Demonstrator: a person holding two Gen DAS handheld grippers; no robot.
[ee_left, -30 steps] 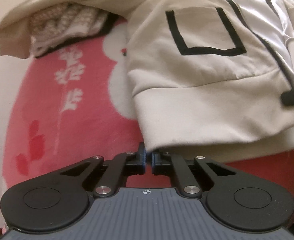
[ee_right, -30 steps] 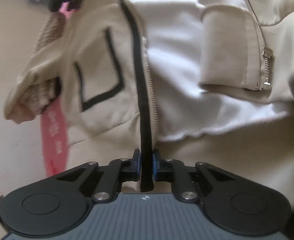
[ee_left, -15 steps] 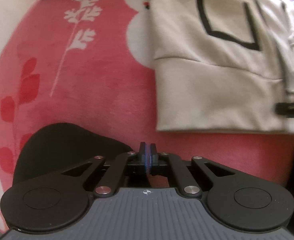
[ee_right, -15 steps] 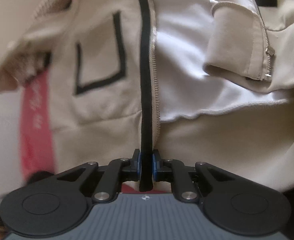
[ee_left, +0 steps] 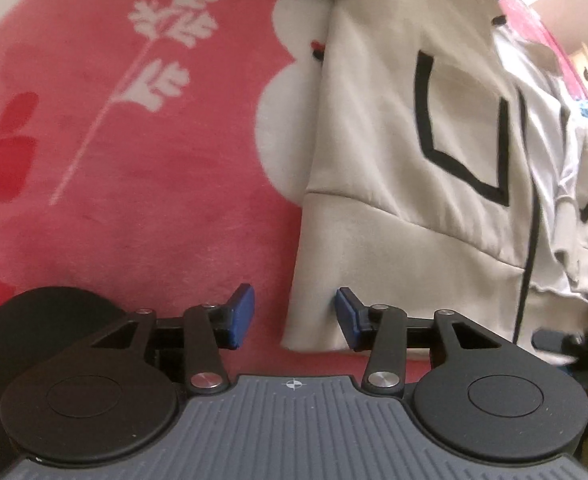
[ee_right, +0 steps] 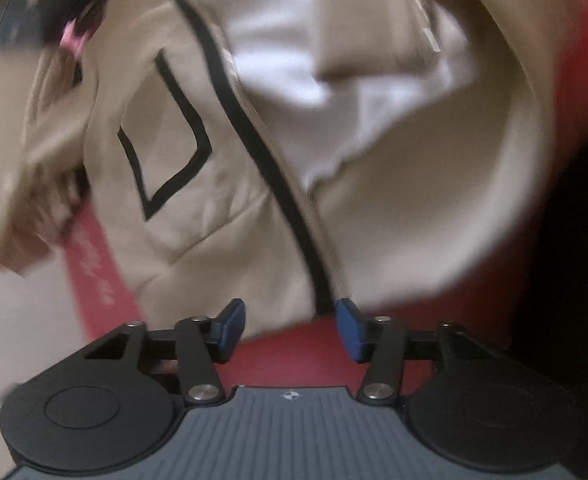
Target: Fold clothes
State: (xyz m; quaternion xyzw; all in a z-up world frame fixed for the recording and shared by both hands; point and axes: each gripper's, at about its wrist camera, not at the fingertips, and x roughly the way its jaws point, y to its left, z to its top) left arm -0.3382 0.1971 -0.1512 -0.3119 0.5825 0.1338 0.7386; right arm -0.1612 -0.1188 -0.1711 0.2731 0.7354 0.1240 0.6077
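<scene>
The left claw [ee_left: 294, 316] has its blue-padded jaws coming apart, pointing steeply down. The bottom corner of the beige zip-up jacket with black trim and outlined pockets [ee_left: 374, 140] sits in the gap between them, but neither pad presses on it. The right claw [ee_right: 290, 322] is spreading too, its jaws either side of the jacket's lower hem [ee_right: 278, 300] where the black zipper placket [ee_right: 262, 152] runs down, the right pad just beside the placket's end, nothing pinched.

The jacket lies spread on a pink fleece blanket with white leaf and cloud prints [ee_left: 134, 200], front open, showing the white lining [ee_right: 278, 64]. One sleeve [ee_right: 34, 200] trails off toward the blanket's far edge in the right view, which is blurred.

It looks soft, limp and fairly light: it would sag and drape from wherever it is lifted, and won't hold a crease unless pressed flat. The thick ribbed hem band [ee_left: 394, 264] and the stitched placket look like the firmest places to pinch; a single thin layer might slip free. The fleece underneath probably drags on the fabric, so lifting seems wiser than sliding.
</scene>
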